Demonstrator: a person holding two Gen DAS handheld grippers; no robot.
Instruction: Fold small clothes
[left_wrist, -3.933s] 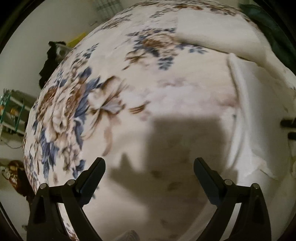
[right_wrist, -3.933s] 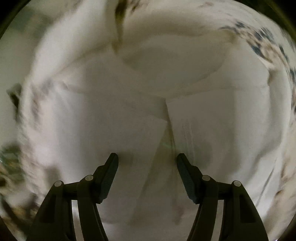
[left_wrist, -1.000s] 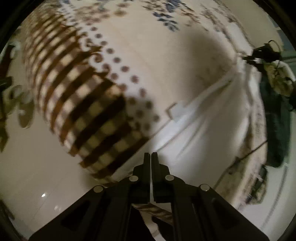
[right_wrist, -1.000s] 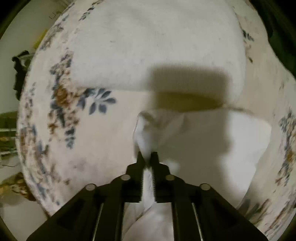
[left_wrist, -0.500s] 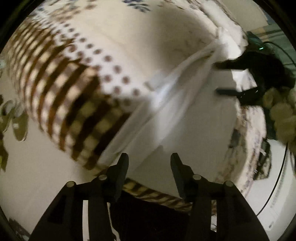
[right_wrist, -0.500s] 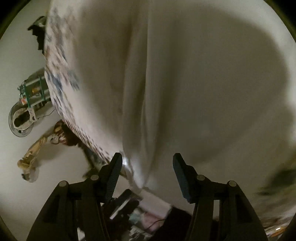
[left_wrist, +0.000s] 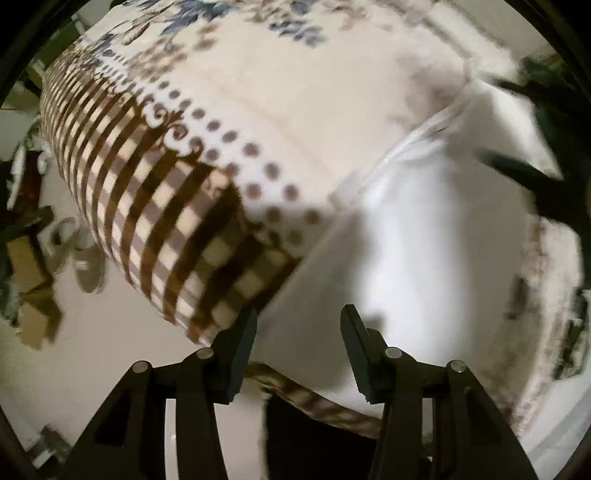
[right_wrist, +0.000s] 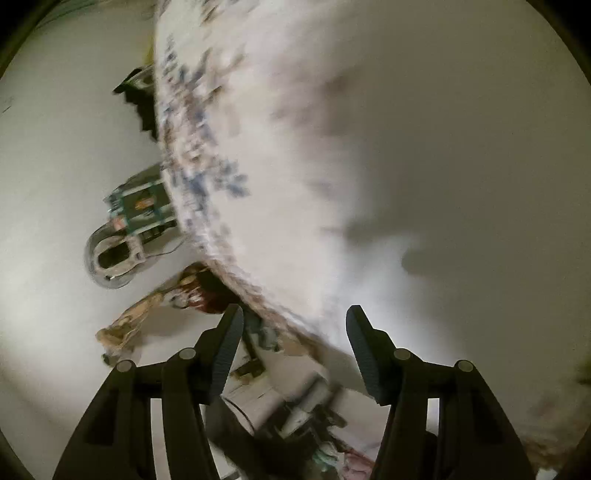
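Both grippers spread wide, gripping nothing
Left gripper (left_wrist: 298, 321) hangs over smooth white cloth (left_wrist: 413, 236) on a plush checked-and-floral blanket (left_wrist: 177, 206); right gripper (right_wrist: 294, 321) over blurred pale fabric

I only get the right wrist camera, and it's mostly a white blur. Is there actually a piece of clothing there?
Observer: Yes. The left wrist view shows a white garment lying on a patterned blanket, near its edge.
Operator: Is the other claw holding it?
Observer: No. The left gripper is open, with its fingers apart above the cloth and nothing clamped.
Operator: What pattern is on the blanket there?
Observer: A brown checked border with a row of dots above it hangs over the side.
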